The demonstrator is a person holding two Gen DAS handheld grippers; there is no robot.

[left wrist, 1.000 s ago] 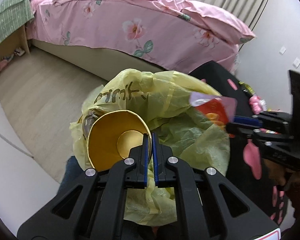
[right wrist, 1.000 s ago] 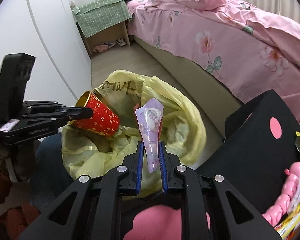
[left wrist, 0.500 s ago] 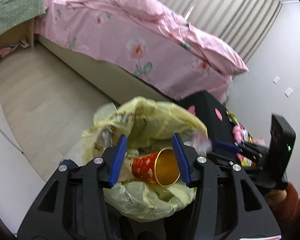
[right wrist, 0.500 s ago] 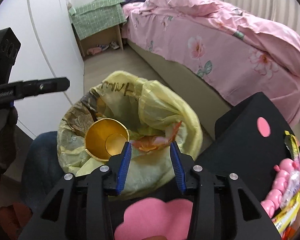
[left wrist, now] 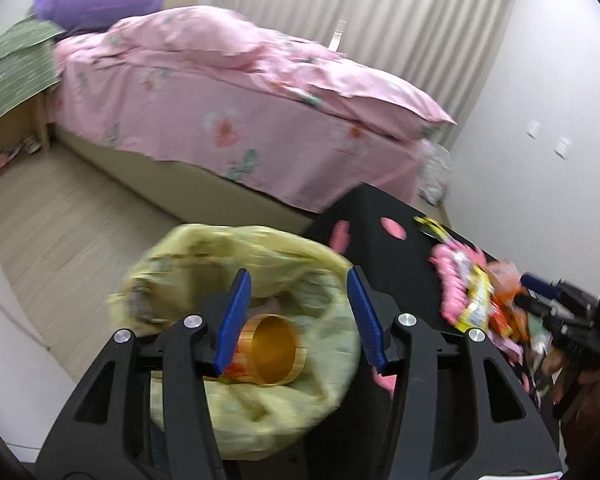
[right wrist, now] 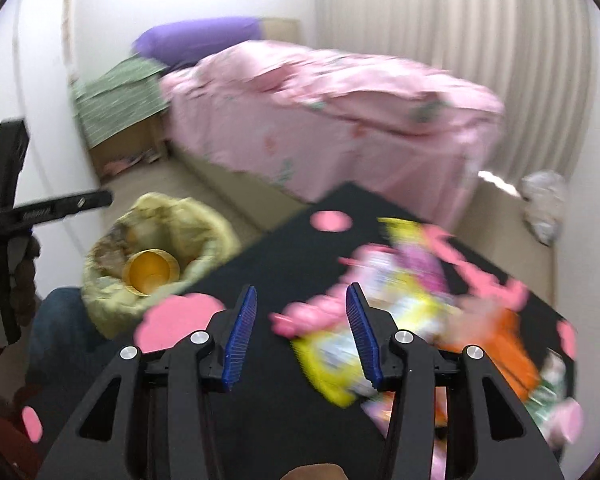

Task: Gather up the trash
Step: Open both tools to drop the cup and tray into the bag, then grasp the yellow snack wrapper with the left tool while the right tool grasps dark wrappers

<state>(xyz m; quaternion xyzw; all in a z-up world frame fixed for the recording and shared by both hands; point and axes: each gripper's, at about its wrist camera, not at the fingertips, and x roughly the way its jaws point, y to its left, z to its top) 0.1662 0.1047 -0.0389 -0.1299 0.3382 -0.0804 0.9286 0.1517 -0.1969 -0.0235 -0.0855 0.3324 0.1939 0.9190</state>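
Both of our claws have let go since a second ago: the cup (left wrist: 266, 350) and the wrapper now sit in the yellow trash bag (left wrist: 236, 344), so two pieces are collected. Our left claw (left wrist: 300, 320) hangs above the bag, its jaws opening with nothing between them. Our right claw (right wrist: 300, 334) has swung over the black desk (right wrist: 268, 264), jaws opening and empty, toward the heap of snack wrappers (right wrist: 384, 320). We see the cup lying on its side, long axis roughly level, gold mouth facing us.
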